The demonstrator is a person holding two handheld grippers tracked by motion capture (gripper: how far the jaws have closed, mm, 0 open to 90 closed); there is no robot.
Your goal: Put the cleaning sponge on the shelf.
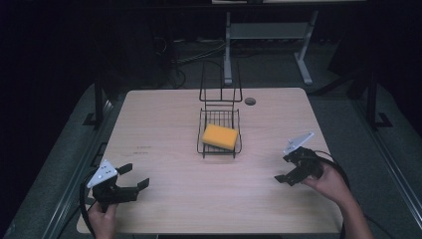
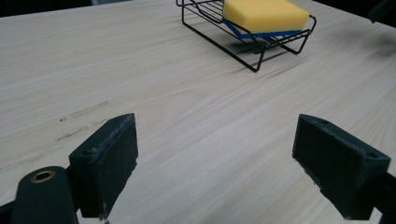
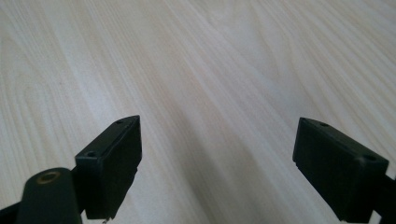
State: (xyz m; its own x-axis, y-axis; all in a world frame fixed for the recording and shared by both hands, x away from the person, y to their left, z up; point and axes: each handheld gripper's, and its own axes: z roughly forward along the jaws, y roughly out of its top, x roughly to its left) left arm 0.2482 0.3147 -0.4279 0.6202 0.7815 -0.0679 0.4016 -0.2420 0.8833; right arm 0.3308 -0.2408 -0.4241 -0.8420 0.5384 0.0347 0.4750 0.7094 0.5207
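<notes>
A yellow sponge [image 1: 219, 136] with a blue underside lies in a black wire rack [image 1: 204, 127] at the middle of the pale wooden table [image 1: 169, 124]. The left gripper view looks toward the sponge [image 2: 265, 15] in the rack [image 2: 243, 44], far ahead at upper right. My left gripper [image 1: 134, 177] hovers near the front left corner, open and holding nothing. At the front right, a hand holds my right gripper [image 1: 286, 172], also open over bare wood. Each gripper view has its two black jaws spread wide, with the pads [image 2: 105, 163] [image 3: 112, 161] gripping nothing.
The rack has a tall upright wire back [image 1: 220, 82] on its far side. A round cable hole [image 1: 250, 101] sits near the table's far edge. Beyond the table stands a grey metal frame [image 1: 268, 35] on the dark floor.
</notes>
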